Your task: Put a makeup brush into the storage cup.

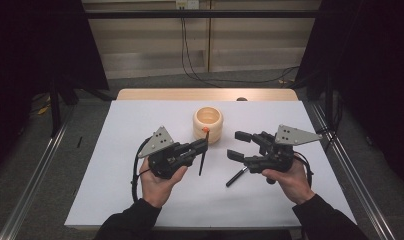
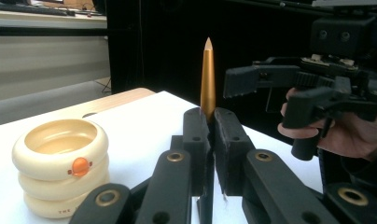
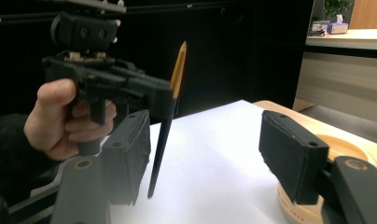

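Observation:
My left gripper (image 1: 204, 145) is shut on a slim pen (image 1: 202, 161) with a black shaft and an orange, pointed upper end. The pen stands nearly upright, its lower tip just above the white table. In the left gripper view the orange end (image 2: 207, 79) rises from between the closed jaws (image 2: 211, 119). A cream, ringed pot (image 1: 208, 123) with an orange button (image 2: 80, 166) sits just behind the pen. My right gripper (image 1: 238, 145) is open and empty, its jaws facing the pen from the right. In the right gripper view the pen (image 3: 167, 128) stands by the left jaw, untouched.
A short black stick, perhaps a cap (image 1: 236, 177), lies on the white sheet (image 1: 140, 200) under the right gripper. The wooden table edge (image 1: 205, 94) runs along the far side. Metal rails (image 1: 35, 175) flank the table, and cables (image 1: 190, 60) trail on the floor behind.

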`<state>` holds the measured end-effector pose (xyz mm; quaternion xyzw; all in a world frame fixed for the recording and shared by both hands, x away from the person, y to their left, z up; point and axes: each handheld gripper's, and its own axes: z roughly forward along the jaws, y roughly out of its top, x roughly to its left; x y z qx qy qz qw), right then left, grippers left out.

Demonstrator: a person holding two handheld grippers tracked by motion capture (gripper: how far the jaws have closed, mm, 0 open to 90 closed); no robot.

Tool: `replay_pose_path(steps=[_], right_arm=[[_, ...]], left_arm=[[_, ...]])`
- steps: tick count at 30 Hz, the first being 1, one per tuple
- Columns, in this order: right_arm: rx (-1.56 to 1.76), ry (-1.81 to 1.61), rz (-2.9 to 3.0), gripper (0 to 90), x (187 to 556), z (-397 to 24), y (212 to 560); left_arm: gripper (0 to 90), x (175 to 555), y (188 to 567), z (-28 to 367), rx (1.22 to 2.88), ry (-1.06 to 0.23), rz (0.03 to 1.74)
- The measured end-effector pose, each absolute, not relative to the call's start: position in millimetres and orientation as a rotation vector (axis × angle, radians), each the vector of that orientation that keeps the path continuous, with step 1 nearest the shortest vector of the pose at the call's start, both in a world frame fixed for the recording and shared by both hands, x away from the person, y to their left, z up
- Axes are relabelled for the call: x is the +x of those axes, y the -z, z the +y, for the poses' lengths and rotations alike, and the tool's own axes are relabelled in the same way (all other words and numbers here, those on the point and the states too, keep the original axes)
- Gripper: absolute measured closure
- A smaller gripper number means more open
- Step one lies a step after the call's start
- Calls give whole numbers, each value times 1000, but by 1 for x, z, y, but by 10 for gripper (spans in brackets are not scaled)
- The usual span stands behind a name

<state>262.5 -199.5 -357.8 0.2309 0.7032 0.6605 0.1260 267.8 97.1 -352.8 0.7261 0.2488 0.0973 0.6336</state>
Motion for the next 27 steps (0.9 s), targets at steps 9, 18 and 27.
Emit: replay_pose_path(steps=[9,18,27], right_arm=[[641,-1975,2058,460,272,-188,346],[605,-2045,2132,624,284,-172,343],[622,-2064,2149,702,288,-168,345]], left_arm=[[840,267,356,91,1668,-207,559],[840,266,358,88,1685,-212,547],[840,266,358,88,1686,-212,545]])
